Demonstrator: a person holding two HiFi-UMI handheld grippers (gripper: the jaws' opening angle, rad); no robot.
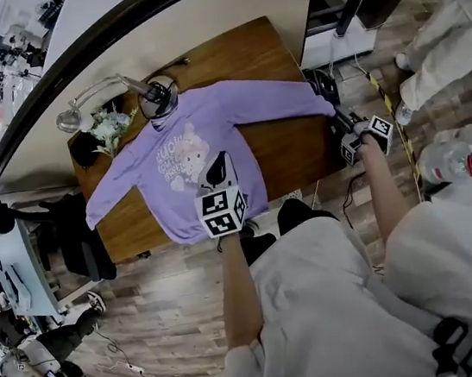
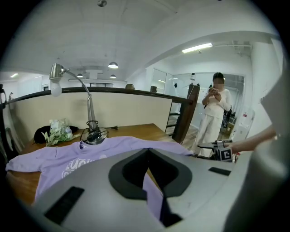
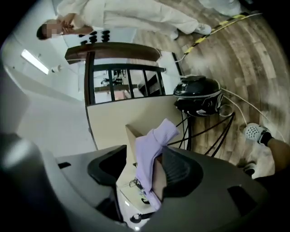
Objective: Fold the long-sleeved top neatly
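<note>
Purple long-sleeved top point(image 1: 174, 153) lay spread flat, front up, on the wooden surface point(image 1: 265, 53). Collar pointed to 12 o'clock, next to the lamp base point(image 1: 159, 98). Flowers point(image 1: 110, 127) at 10 o'clock of the collar. At 6 o'clock of the garment, left gripper point(image 1: 216, 169) sat on the hem, jaws closed tight with purple fabric pinched between them. At 3 o'clock, past the surface's edge, right gripper point(image 1: 340, 121) had its jaws wide. The sleeve cuff point(image 3: 156, 138) draped between them, resting against one jaw and clear of the other.
</note>
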